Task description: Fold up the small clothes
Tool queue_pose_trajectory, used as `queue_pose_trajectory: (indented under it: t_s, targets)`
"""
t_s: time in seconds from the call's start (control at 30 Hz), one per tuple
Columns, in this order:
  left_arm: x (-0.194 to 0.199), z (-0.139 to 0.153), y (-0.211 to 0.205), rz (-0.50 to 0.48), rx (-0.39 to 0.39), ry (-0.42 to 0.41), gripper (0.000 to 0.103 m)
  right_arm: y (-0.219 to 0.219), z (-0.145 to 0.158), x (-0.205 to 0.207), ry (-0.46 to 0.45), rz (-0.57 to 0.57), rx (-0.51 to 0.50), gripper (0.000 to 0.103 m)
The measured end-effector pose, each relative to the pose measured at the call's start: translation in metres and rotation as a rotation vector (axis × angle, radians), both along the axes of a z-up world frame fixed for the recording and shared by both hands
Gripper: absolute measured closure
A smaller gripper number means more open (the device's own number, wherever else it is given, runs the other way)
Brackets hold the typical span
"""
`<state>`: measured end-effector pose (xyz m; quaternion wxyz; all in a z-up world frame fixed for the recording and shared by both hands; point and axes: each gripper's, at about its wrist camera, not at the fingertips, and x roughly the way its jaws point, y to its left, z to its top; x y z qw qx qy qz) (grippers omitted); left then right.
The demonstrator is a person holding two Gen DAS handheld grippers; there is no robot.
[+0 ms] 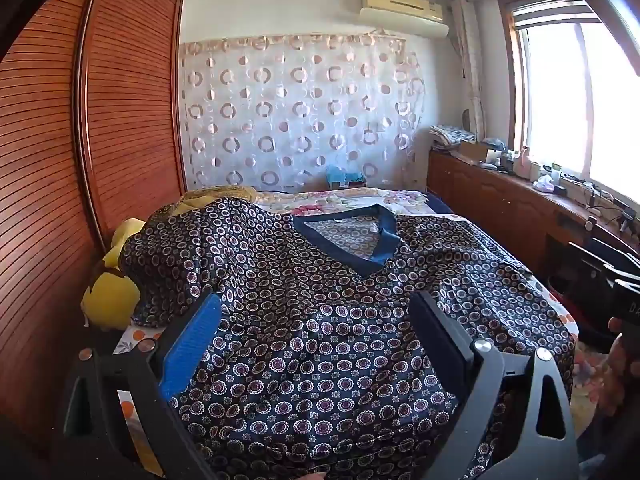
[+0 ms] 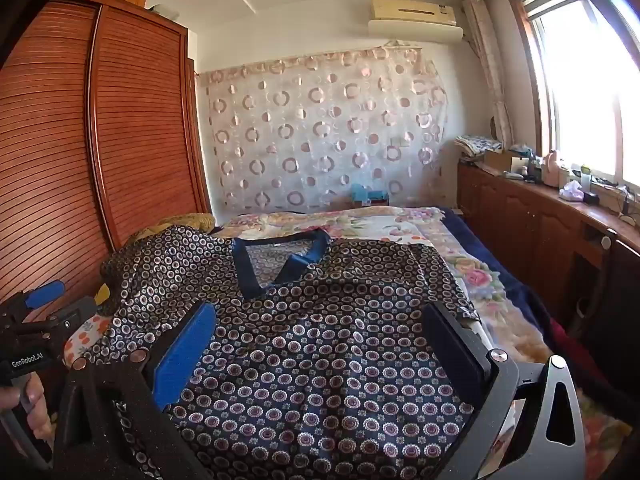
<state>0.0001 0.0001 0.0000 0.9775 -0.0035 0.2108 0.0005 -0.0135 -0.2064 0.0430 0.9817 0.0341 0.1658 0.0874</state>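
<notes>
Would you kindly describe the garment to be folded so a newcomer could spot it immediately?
Start at the bed beside the slatted wooden wardrobe. Spread across its near end lies the shirt, dark navy, covered in small ring motifs. Its plain blue V-neck collar distinguishes it from the floral bedspread beneath.

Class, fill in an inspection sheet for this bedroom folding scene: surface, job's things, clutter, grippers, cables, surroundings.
Surface: bed with floral cover.
Job's things: patterned top, spread flat, blue V-collar facing away, unfolded.
Clutter: yellow plush toy by the top's sleeve; small items along the window ledge.
Grippers: left hand-held gripper open above the top; right hand-held gripper open above it.
Cables: wires on the ledge near the window.
Surroundings: wooden wardrobe, circle-print curtain, air conditioner.
</notes>
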Motion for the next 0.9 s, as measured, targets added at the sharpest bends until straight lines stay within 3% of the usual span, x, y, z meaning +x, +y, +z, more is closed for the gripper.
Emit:
queue_pose_trajectory:
  t_s: [0.9]
  targets:
    - [-0.0008, -0.0002, 0.0062, 0.018, -0.021, -0.011, 0.008, 0.0033, -0.0013, -0.0012, 0.003, 0.004, -0.021, 0.001]
